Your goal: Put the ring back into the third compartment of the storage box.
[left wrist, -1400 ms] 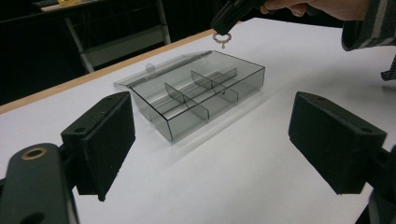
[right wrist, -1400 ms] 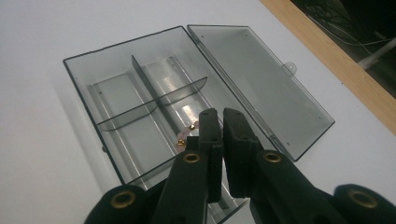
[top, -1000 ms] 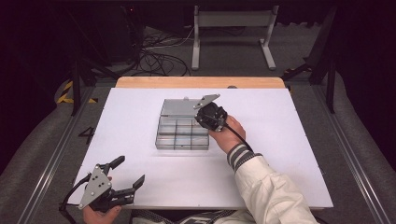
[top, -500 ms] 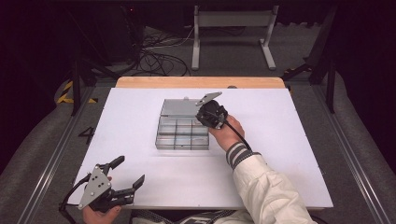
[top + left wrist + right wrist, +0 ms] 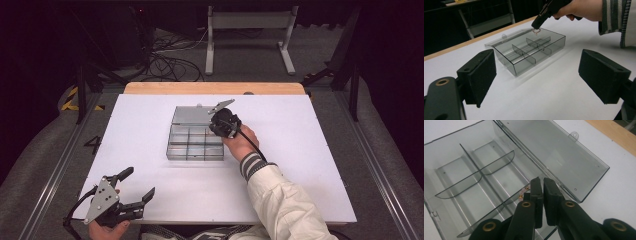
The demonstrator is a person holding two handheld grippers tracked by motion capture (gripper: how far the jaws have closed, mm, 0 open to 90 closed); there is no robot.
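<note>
The black fingers (image 5: 536, 195) of the right gripper (image 5: 216, 121) are pressed together on a small pinkish ring with gold-coloured beads (image 5: 536, 31), which hangs from their tips just above a far corner compartment of the box; in the right gripper view the ring (image 5: 524, 192) peeks out beside the closed pads. The left gripper (image 5: 136, 189) rests near the front edge with its two black pads (image 5: 480, 75) well apart and nothing between them.

This looks like the placing step: the ring is being brought down into the organiser. The next move, I'd judge, calls for lowering it clear of the curved dividers, then parting the jaws so it drops inside one cell rather than on a wall.

Counted, big to small: one white-topped table (image 5: 310, 150), one smoky transparent plastic organiser box (image 5: 192, 150) with its one hinged lid (image 5: 564, 150) lying open flat behind it, two grippers, one ring
</note>
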